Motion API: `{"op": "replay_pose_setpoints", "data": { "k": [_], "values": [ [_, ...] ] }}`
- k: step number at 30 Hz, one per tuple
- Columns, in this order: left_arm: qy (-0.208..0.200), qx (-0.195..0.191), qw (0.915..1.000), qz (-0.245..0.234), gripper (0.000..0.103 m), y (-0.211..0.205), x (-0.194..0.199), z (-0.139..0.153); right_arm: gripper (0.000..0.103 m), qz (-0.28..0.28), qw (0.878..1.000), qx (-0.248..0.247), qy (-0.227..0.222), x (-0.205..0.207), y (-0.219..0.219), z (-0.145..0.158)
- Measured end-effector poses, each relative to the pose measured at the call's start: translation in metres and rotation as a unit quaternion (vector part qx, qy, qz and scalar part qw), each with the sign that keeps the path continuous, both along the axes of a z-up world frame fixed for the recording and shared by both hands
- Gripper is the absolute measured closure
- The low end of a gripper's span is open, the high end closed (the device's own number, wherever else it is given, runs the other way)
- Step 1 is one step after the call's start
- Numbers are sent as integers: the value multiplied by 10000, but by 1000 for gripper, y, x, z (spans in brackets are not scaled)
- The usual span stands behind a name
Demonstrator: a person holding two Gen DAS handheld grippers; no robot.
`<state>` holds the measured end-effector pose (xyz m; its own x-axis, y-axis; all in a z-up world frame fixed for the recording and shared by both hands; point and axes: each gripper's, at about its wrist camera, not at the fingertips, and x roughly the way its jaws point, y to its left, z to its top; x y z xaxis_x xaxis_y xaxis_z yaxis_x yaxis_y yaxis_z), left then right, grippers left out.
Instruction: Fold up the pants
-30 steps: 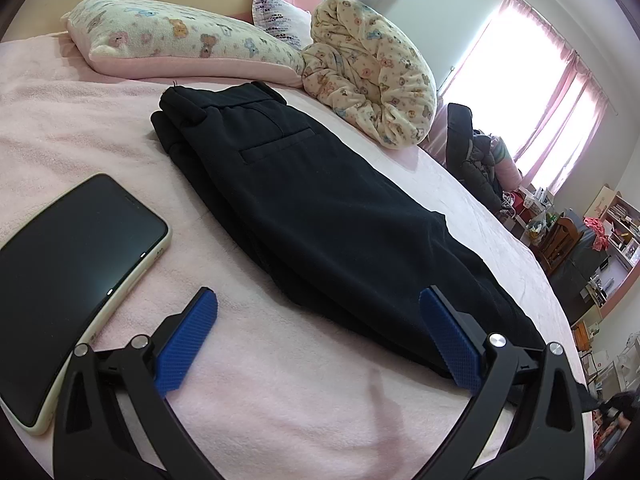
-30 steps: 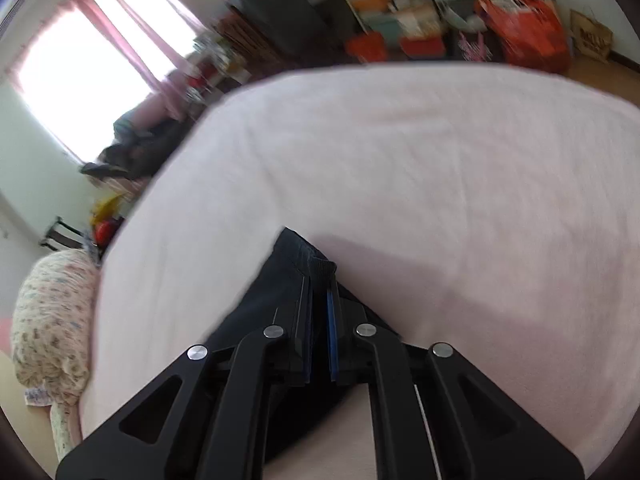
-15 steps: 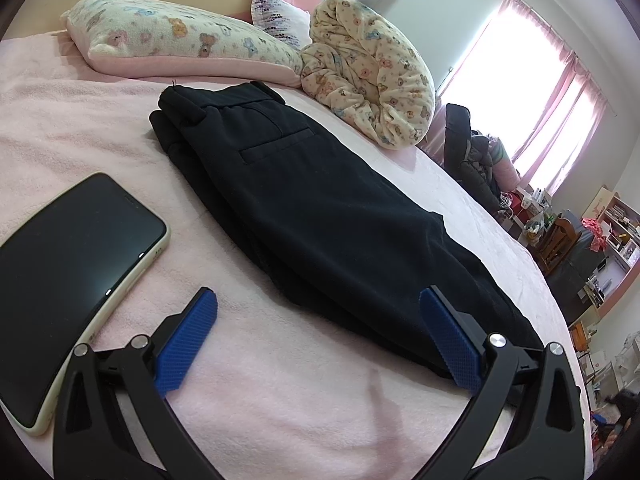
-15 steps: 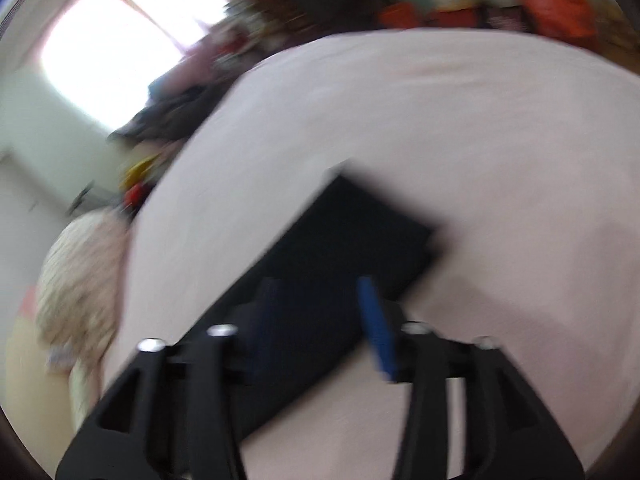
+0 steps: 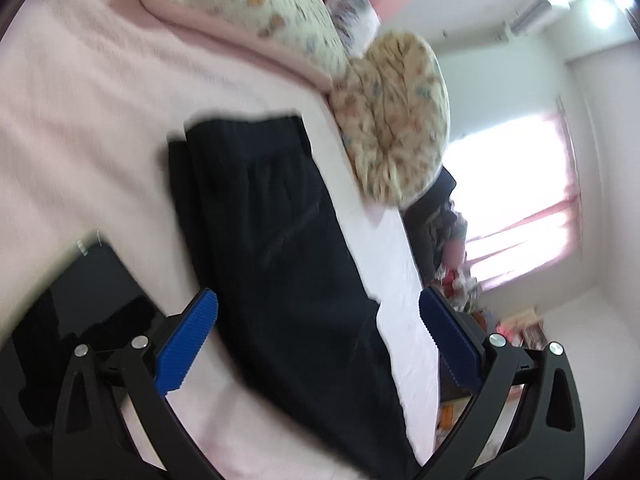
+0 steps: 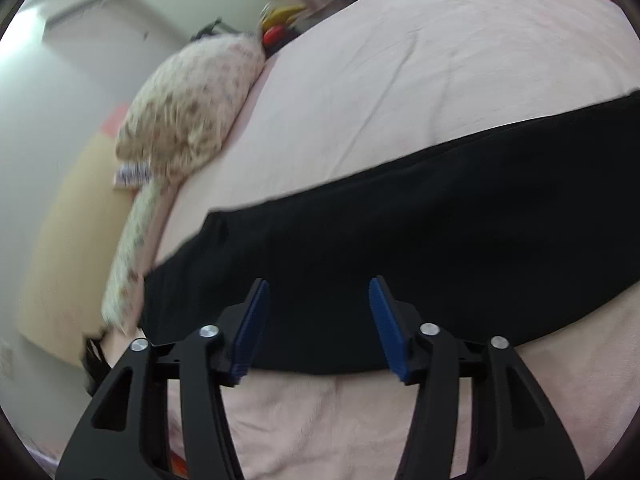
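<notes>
Black pants [image 5: 280,240] lie folded lengthwise on a pink bed, waistband toward the pillows, legs running down toward me. My left gripper [image 5: 318,320] is open and empty, hovering above the pants' middle. In the right wrist view the pants [image 6: 400,256] stretch as a long dark band across the bed. My right gripper [image 6: 318,312] is open and empty, its blue pads just above the band's near edge.
A black phone [image 5: 76,312] lies on the bed left of the pants. A floral pillow [image 5: 248,8] and a rolled floral quilt [image 5: 396,120] sit at the head; the quilt also shows in the right wrist view [image 6: 192,108]. The pink sheet [image 6: 440,80] extends beyond the pants.
My right gripper let go of the pant leg hem, opened, and swung to face the pants from the side. My left gripper lifted and tilted over the pants, staying open.
</notes>
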<state>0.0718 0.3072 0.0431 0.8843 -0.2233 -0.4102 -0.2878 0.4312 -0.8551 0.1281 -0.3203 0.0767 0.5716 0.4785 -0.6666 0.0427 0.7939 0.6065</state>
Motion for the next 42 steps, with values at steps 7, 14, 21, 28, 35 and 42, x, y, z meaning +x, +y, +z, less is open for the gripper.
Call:
{"op": "replay_pose_setpoints", "data": {
  "k": [7,14,21,28,35,42],
  "values": [
    [432,-543,9972,-262,12,31,26,-20,40,292,9993,-210,126,-5,27,-8],
    [637,-241,9972,-303,15,26,48,-16,40,425,9987,-226,156,-9,33,-8],
    [931,-85,9950,-357,18,25,51,-19,37,585,9979,-235,137,-9,47,-9],
    [1054,205,9937,-334,95,31,61,-20,37,990,9942,-424,9,0,85,-6],
    [1278,236,9915,-39,98,35,52,-33,37,1077,9886,-968,-422,25,116,17],
    [1224,1329,9813,662,34,27,18,12,37,1483,9592,-2246,-861,92,147,38]
  ]
}}
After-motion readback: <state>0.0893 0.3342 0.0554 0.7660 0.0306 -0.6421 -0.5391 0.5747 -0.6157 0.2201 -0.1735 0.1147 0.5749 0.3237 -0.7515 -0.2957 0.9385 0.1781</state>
